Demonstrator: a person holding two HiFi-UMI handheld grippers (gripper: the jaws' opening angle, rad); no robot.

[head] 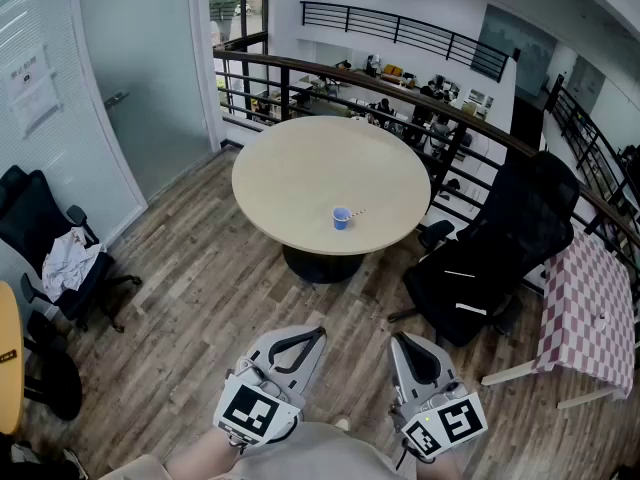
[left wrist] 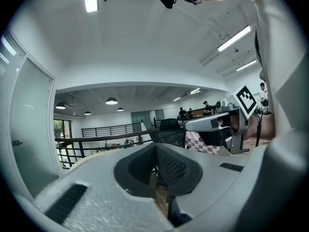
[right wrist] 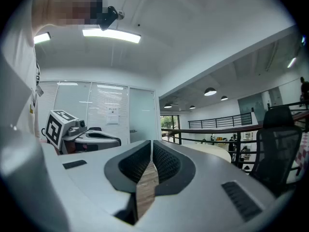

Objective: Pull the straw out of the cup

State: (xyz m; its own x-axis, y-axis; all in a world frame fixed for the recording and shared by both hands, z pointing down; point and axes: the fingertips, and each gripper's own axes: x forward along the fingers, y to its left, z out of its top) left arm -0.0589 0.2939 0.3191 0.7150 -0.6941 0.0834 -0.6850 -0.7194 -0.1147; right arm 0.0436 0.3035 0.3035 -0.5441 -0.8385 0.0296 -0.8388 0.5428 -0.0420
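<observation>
While my left gripper [head: 316,332] and right gripper [head: 398,339] hang clenched and empty, the cup [head: 342,219] sits well ahead by the tabletop's [head: 300,168] near edge, its straw [head: 357,212] slanting right.

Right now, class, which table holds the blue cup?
The round beige table, with the cup near its front edge; the checkered table at right has no cup.

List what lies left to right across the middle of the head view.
From the left: chair with white cloth → blue cup → black office chair → checkered table.
</observation>
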